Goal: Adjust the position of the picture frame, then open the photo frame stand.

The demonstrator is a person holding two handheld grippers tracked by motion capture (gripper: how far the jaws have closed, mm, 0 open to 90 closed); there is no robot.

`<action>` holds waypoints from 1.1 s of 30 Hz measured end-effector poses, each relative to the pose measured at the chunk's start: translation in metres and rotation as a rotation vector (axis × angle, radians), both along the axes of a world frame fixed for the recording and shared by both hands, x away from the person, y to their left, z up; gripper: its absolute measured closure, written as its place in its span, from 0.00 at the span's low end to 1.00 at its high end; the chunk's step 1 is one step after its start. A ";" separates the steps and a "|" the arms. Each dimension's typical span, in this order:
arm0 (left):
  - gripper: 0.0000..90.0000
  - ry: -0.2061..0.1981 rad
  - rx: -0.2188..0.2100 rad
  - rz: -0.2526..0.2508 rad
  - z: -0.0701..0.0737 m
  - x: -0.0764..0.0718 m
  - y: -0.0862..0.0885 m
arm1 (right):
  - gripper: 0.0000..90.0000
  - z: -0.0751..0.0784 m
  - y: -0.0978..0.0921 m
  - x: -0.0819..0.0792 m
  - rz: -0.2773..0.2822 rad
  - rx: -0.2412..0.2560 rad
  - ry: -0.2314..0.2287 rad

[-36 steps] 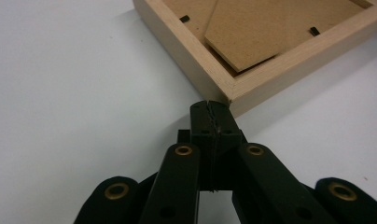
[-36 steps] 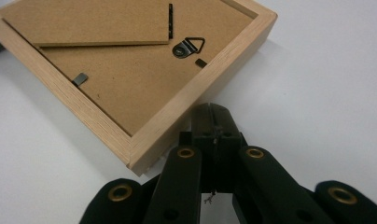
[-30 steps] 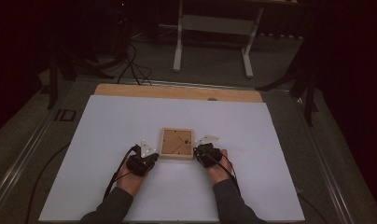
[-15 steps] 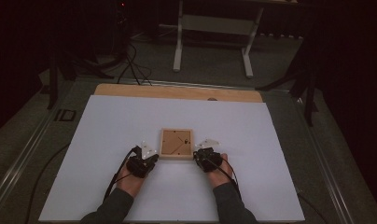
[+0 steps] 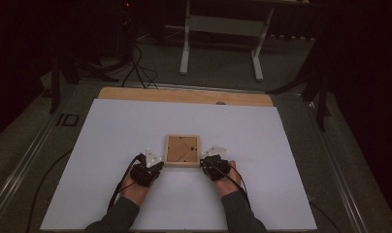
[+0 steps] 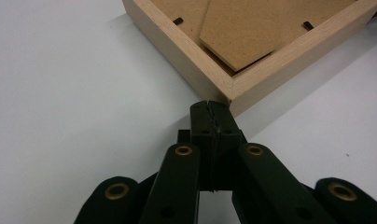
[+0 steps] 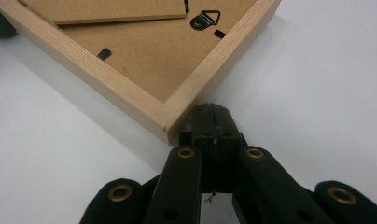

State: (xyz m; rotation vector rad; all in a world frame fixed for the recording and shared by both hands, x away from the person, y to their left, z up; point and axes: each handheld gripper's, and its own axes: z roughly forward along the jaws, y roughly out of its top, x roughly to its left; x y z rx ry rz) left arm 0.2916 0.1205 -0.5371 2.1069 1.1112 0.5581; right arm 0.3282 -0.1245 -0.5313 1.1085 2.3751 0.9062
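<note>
The picture frame (image 5: pixel 182 151) lies face down at the middle of the white table (image 5: pixel 111 145). My left gripper (image 6: pixel 210 108) is clenched on nothing, its tip touching the frame's corner at 7 o'clock; my right gripper (image 7: pixel 210 112), likewise clenched and empty, touches the corner at 5 o'clock. I judge the wood stiff and light (the glass, if any, fragile), so I would grip the rails, not the loose backing board (image 6: pixel 256 32). Nothing stands in the way.
</note>
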 end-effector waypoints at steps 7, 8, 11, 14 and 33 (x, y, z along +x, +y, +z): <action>0.99 0.002 -0.004 0.006 0.000 -0.001 0.001 | 1.00 0.000 0.001 0.000 0.011 0.001 -0.001; 0.99 0.002 -0.004 0.006 0.000 -0.001 0.001 | 1.00 0.000 0.001 0.000 0.011 0.001 -0.001; 0.98 0.007 -0.013 0.002 0.000 0.001 0.003 | 1.00 0.000 -0.001 0.001 0.018 0.009 0.004; 0.95 0.025 -0.041 0.007 0.000 0.004 0.008 | 1.00 0.002 -0.004 0.004 0.009 0.029 -0.001; 0.63 -0.018 -0.103 -0.015 0.015 0.003 0.015 | 0.81 0.014 -0.007 0.000 0.039 0.066 -0.072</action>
